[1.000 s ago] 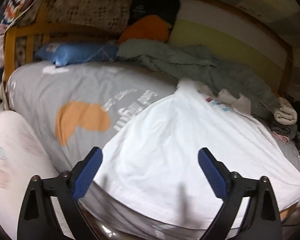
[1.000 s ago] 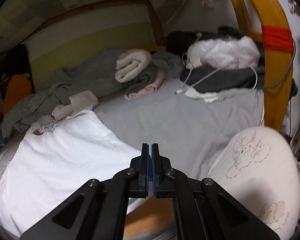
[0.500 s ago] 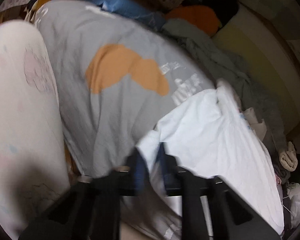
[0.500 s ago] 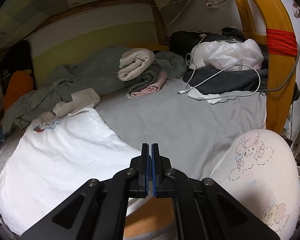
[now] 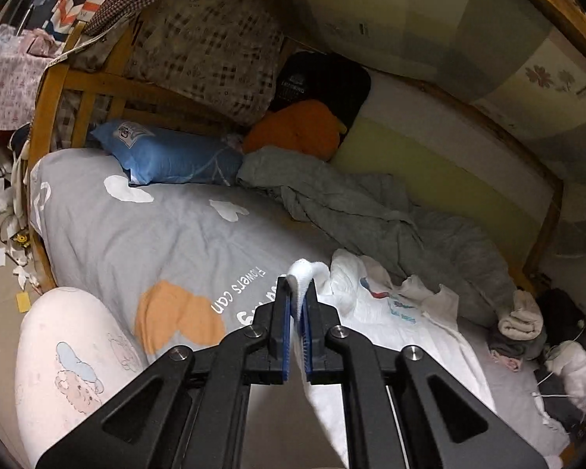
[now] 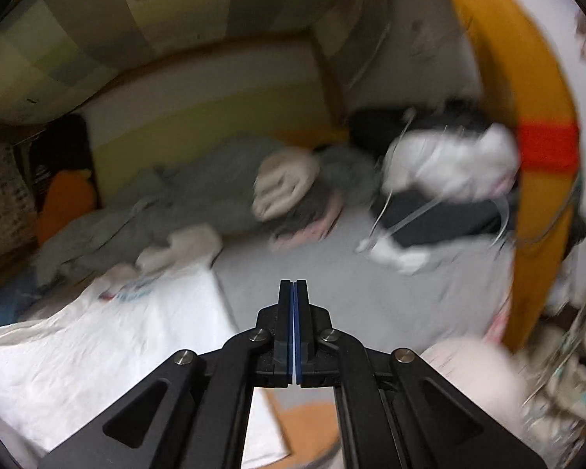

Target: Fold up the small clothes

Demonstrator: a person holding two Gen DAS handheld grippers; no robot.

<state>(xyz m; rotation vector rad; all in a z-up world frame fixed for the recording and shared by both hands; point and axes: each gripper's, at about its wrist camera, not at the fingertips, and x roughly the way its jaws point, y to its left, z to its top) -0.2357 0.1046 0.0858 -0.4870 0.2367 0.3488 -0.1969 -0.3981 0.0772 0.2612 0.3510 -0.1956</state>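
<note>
A white garment point(image 5: 394, 336) with a small coloured print lies spread on the grey bed sheet point(image 5: 144, 234). My left gripper point(image 5: 297, 305) is shut on a bunched edge of it. That edge pokes up between the blue pads, lifted off the sheet. In the blurred right wrist view the same white garment point(image 6: 109, 336) lies at the lower left. My right gripper point(image 6: 294, 293) is shut just right of its edge, over the sheet. Cloth passes under its fingers, and none shows between the pads.
A crumpled grey blanket point(image 5: 371, 203), a blue pillow point(image 5: 168, 156) and an orange plush point(image 5: 297, 125) lie at the back. Rolled towels point(image 5: 521, 316) and a pile with a white cable point(image 6: 449, 168) sit at the right. The wooden bed frame point(image 6: 527, 203) and a person's knee point(image 5: 70, 359) flank the bed.
My left gripper went from wide open above the garment to shut on its edge, then rose with the cloth. The right gripper stayed shut and moved up; its view is now blurred.
</note>
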